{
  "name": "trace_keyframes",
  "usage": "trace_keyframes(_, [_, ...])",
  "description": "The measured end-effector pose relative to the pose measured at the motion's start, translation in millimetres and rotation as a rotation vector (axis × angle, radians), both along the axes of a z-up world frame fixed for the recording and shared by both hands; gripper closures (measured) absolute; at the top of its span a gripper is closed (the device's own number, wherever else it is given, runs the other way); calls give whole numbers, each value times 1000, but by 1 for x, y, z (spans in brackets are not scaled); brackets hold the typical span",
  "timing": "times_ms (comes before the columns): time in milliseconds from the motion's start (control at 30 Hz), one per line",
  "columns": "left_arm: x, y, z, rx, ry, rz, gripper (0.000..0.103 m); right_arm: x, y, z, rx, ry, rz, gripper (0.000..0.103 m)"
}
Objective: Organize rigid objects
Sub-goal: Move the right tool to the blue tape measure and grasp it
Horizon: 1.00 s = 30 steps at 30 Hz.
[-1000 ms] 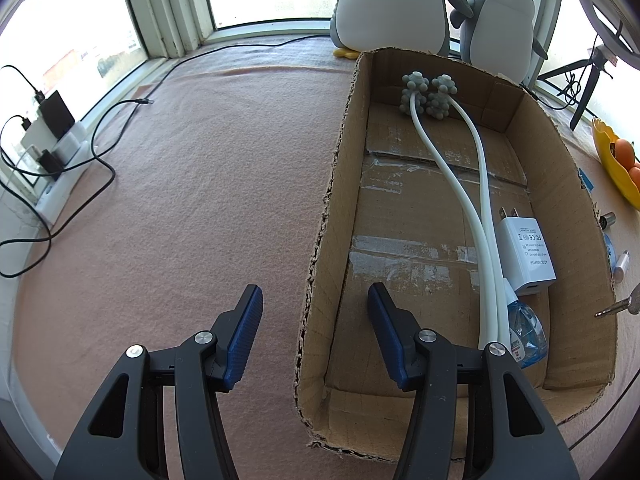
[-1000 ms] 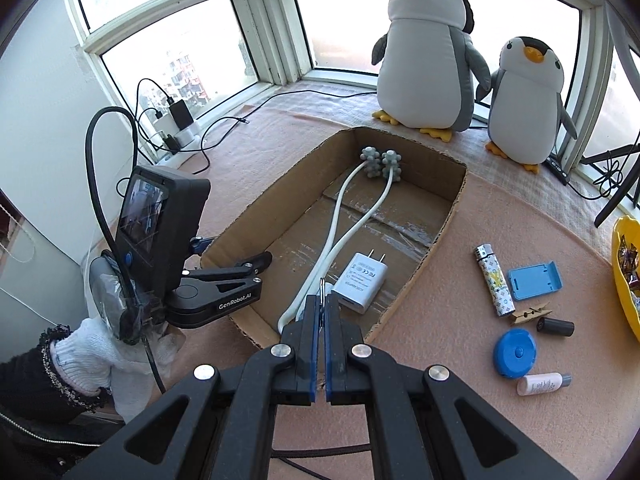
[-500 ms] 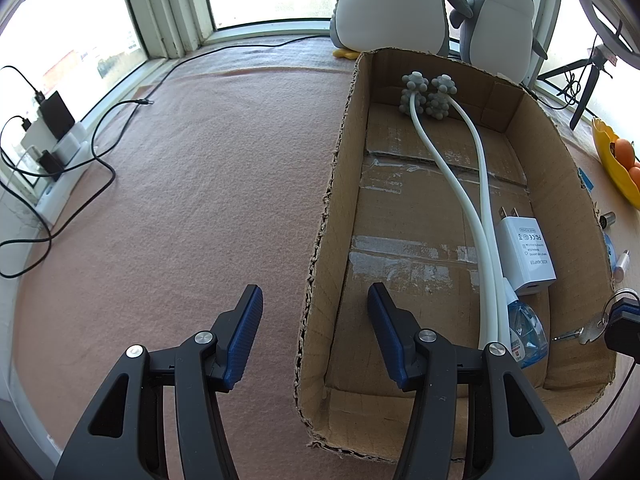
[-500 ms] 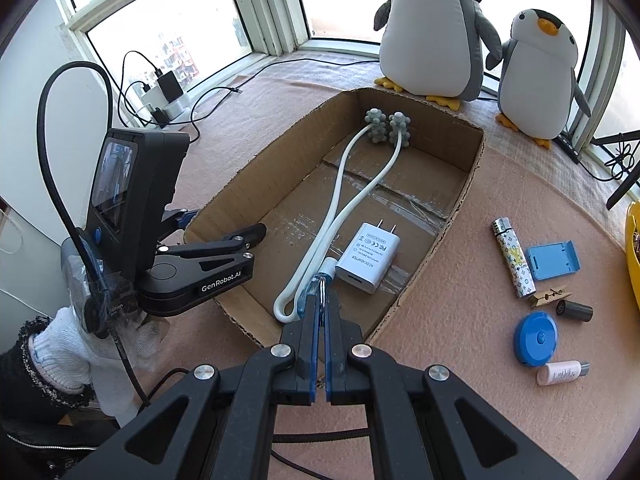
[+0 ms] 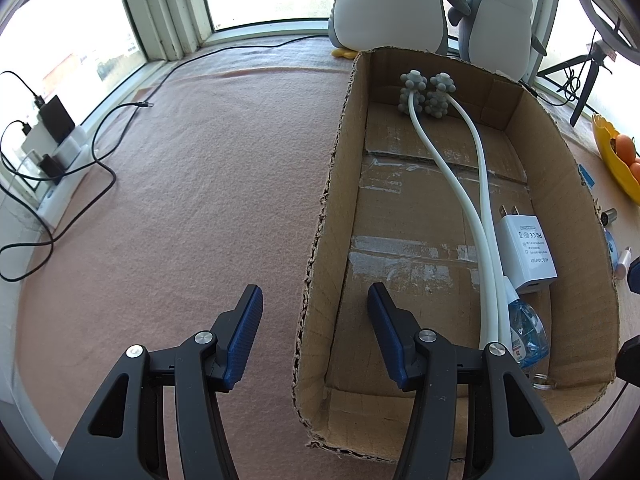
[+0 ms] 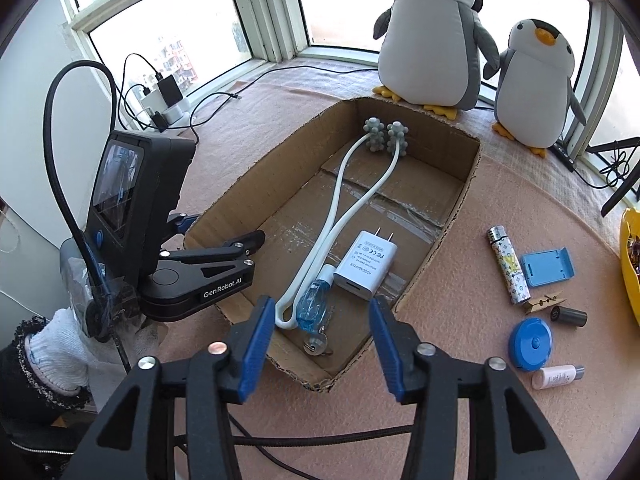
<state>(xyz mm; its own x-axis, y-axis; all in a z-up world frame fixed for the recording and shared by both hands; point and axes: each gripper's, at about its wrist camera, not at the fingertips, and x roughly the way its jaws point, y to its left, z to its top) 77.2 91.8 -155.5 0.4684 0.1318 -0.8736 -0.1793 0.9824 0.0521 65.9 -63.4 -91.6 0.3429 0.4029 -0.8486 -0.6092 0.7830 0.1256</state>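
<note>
1. Box (image 5: 344,184): open cardboard, lying on the pink cloth (image 5: 200,184). We count four things inside it.
   - Massager (image 6: 375,135): white looped tube, its two grey knobbed heads against the far wall.
   - Charger (image 6: 366,266): white, flat on the floor just right of the tube, prongs pointing away.
   - Bottle (image 6: 312,306): blue, on its side at the tube's near bend and touching it.
   - Keys (image 6: 316,346): on a ring, loose on the floor at the near end, just beside the bottle.
2. Right gripper (image 6: 320,302): over the box's near end. Its jaws are opening and we see nothing gripped between them.
3. Left gripper (image 5: 314,288): held by a white-gloved hand (image 6: 56,356). Its jaws stand apart astride the box's left wall, one finger outside and one inside, and we see no pad pressing the cardboard.
4. On the cloth right of the box:
   - lighter (image 6: 508,266)
   - blue stand (image 6: 546,266)
   - clothespin (image 6: 544,303)
   - black cylinder (image 6: 568,316)
   - blue tape measure (image 6: 532,343)
   - small pink vial (image 6: 558,376)
5. Beyond the box: large penguin (image 6: 432,40) and small penguin (image 6: 536,80), upright by the window.
6. Far right: yellow bowl (image 6: 628,264).
</note>
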Motion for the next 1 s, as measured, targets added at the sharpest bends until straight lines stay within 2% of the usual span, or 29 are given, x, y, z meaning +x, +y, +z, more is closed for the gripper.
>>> trace_keyframes(233, [0,-2,-1,7,1,-1,49,6,-23,10,35,-6,-58,55])
trace_keyframes(533, [0,-4,0,16,2,0,49,19,-75,12,42,3,-170,54])
trace_keyframes(800, [-1,-5,-1,22,3,1,49,39,-119,1,-41,-2,-263,53])
trace_keyframes(1000, [-1,-5,-1,22,2,2,48,55,-141,-17,-90,39,-297,53])
